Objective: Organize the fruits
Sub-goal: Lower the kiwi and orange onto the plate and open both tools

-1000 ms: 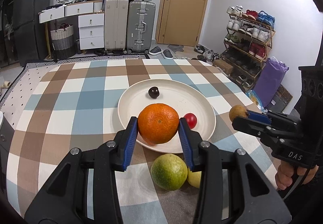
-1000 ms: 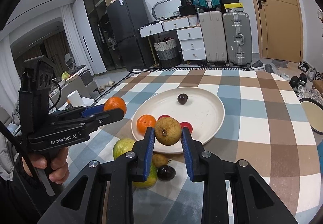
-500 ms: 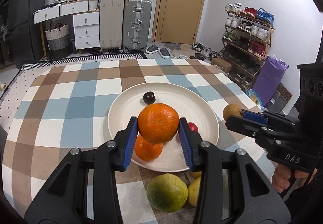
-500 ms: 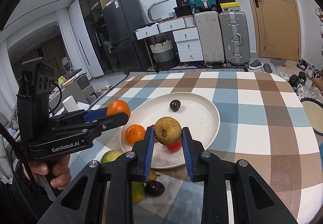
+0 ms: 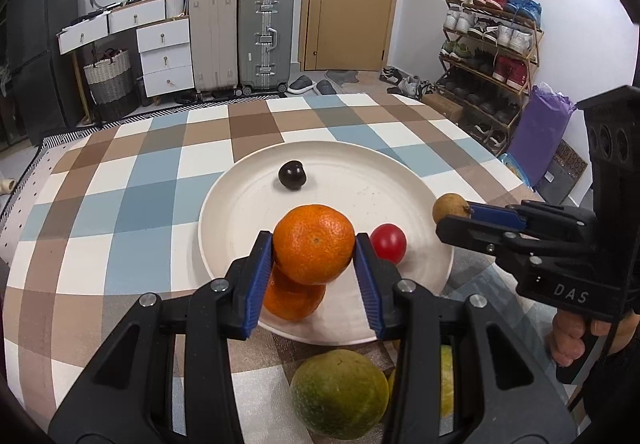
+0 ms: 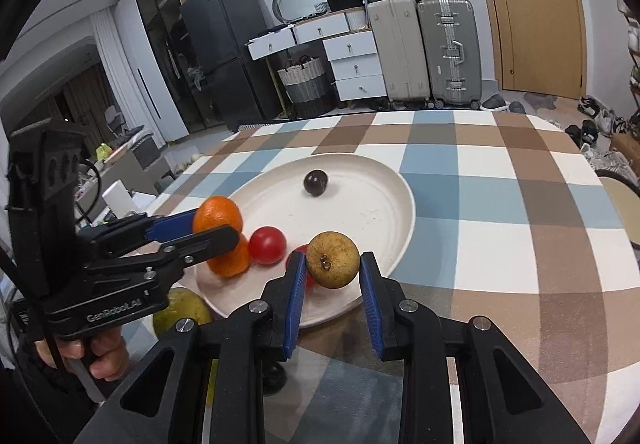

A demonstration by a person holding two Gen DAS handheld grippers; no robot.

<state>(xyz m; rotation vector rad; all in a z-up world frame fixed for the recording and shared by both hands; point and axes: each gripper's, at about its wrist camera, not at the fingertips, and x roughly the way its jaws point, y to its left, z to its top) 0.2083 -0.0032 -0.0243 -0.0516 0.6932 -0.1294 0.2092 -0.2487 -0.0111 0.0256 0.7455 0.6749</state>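
Gripping a round orange mandarin (image 5: 314, 244) across its widest girth, the left claw (image 5: 314, 252) hangs above the near rim of the cream round plate (image 5: 240, 200); firm rind, light, slightly yielding, so a moderate squeeze suffices. Seen from the right wrist, the right claw (image 6: 332, 264) clamps a small brown rough-skinned fruit (image 6: 333, 259) over that plate's near edge; it looks light and hard-shelled, best held mid-body.

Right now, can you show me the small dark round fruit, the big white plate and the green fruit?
small dark round fruit (image 5: 292, 175), left wrist view, its middle.
big white plate (image 5: 384, 180), left wrist view, bare inside.
green fruit (image 5: 339, 393), left wrist view, its top.
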